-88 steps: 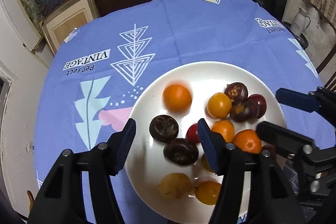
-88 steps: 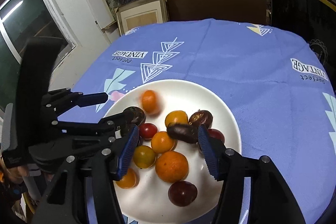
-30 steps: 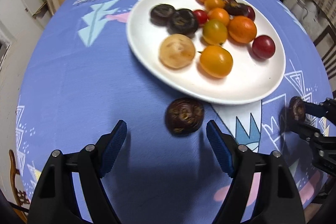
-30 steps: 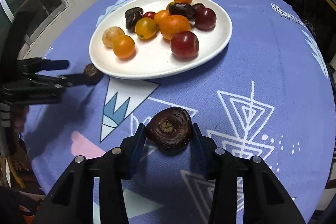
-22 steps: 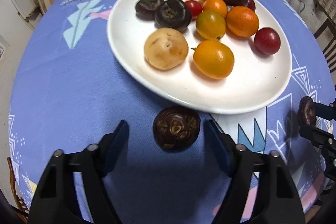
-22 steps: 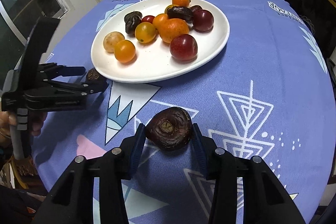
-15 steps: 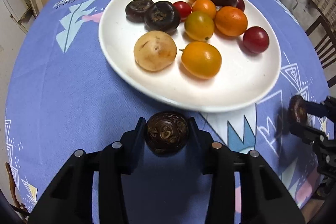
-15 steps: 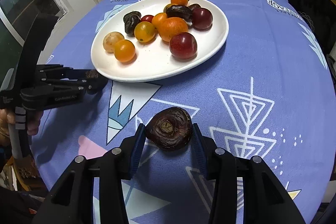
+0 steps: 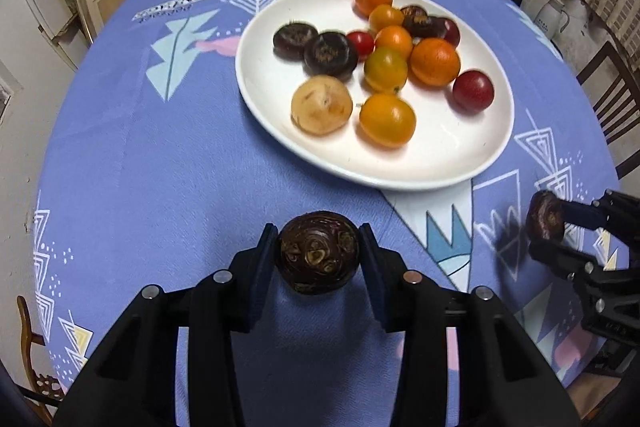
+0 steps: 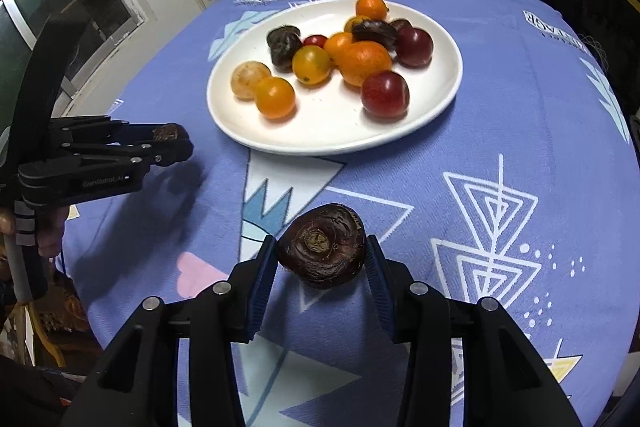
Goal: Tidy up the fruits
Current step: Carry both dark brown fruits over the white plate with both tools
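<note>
Each gripper is clamped on a dark fruit: left [image 9: 319, 255] on one [image 9: 318, 251], right [image 10: 322, 253] on another [image 10: 322, 251]. Both hang off the plate [image 9: 400, 175], seemingly to sort darks apart from the oranges

A round surface [image 9: 168, 163] under a blue patterned tablecloth [image 9: 132, 187] carries one white plate [image 9: 452, 159] of mixed fruits toward two o'clock in the left wrist view, twelve o'clock in the right.
</note>
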`<act>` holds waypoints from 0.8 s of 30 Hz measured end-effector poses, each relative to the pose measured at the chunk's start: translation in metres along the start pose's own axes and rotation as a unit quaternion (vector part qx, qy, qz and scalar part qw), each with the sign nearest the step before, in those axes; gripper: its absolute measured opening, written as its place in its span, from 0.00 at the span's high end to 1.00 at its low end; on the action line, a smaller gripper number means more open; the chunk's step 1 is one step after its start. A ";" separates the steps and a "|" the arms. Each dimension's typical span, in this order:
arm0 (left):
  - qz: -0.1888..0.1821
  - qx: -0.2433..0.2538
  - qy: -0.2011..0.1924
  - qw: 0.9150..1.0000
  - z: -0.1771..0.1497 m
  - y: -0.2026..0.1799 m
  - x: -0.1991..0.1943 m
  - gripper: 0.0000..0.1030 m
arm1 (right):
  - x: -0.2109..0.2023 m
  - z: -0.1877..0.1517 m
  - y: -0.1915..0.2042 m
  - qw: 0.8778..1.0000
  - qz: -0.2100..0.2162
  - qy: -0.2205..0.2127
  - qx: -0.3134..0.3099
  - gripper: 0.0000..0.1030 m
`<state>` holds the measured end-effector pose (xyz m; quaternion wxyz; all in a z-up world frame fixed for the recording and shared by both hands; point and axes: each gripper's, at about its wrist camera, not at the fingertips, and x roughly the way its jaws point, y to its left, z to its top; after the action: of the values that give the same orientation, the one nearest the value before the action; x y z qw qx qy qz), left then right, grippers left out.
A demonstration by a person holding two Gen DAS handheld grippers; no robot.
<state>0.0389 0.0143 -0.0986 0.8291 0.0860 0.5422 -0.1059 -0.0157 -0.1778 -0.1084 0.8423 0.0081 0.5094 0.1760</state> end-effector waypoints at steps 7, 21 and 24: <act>0.005 0.008 -0.027 1.000 0.018 -0.009 -0.022 0.61 | -0.022 0.008 0.006 0.999 0.014 -0.029 0.001 0.57; 0.014 0.005 -0.087 0.996 0.064 -0.014 -0.066 0.61 | -0.094 0.060 0.001 0.991 0.024 -0.134 0.003 0.56; 0.015 0.004 -0.091 0.996 0.070 -0.014 -0.069 0.61 | -0.101 0.071 -0.003 0.988 0.027 -0.150 0.008 0.57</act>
<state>0.0696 -0.0116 -0.0080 0.8763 0.0874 0.4623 -0.1035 0.0035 -0.2001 0.0117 0.9040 0.0552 0.3783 0.1914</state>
